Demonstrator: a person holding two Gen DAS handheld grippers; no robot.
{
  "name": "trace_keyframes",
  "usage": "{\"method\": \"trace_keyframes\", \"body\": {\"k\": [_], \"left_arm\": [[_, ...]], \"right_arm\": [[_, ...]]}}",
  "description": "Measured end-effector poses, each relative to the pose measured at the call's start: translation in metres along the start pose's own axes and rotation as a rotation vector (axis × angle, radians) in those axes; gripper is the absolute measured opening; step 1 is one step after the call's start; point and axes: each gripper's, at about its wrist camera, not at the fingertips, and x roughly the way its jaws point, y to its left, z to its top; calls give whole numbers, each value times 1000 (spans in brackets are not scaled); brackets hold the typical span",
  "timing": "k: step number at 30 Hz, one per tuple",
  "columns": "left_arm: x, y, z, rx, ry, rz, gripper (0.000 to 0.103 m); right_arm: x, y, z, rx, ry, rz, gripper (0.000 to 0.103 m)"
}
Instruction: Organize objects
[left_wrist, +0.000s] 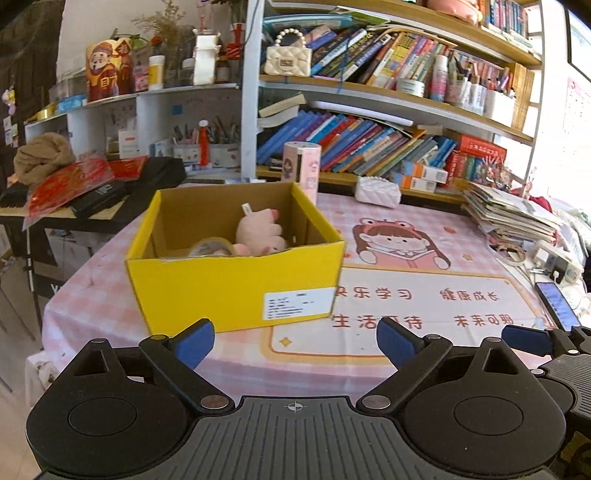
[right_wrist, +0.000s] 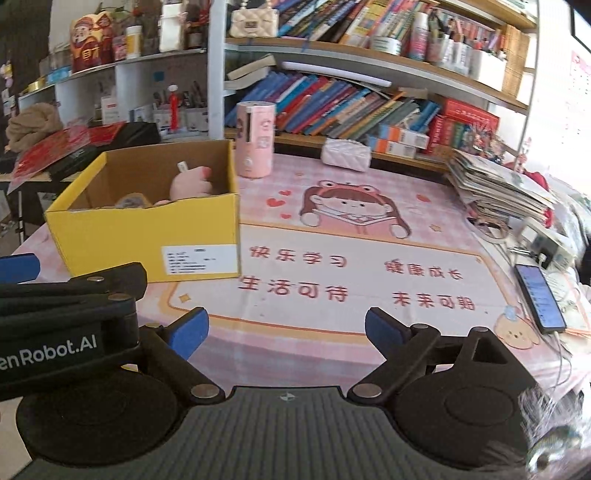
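Left wrist shows our left gripper (left_wrist: 295, 341) and right gripper (right_wrist: 287, 326) spread, empty; we'd pinch the soft, light plush (left_wrist: 258, 230) mid-body in the box (left_wrist: 236, 284).

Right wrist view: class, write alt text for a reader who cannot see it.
An open yellow box sits on a pink cartoon tablecloth, holding a pink soft toy and a tape roll. The right hand-held gripper hangs open and empty in front, a pink canister stands behind the box, and bookshelves fill the background.
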Motion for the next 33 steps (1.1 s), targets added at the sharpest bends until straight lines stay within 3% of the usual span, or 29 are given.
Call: {"method": "trace_keyframes", "body": {"k": [15,33], "left_arm": [[6,-51,7,56,-6,-21,102],[8,-62,6,61,17,0,103]], "right_arm": [[0,-55,-2,79,9,-47,100],[-1,-66,-5,85,18,-16,101]]}}
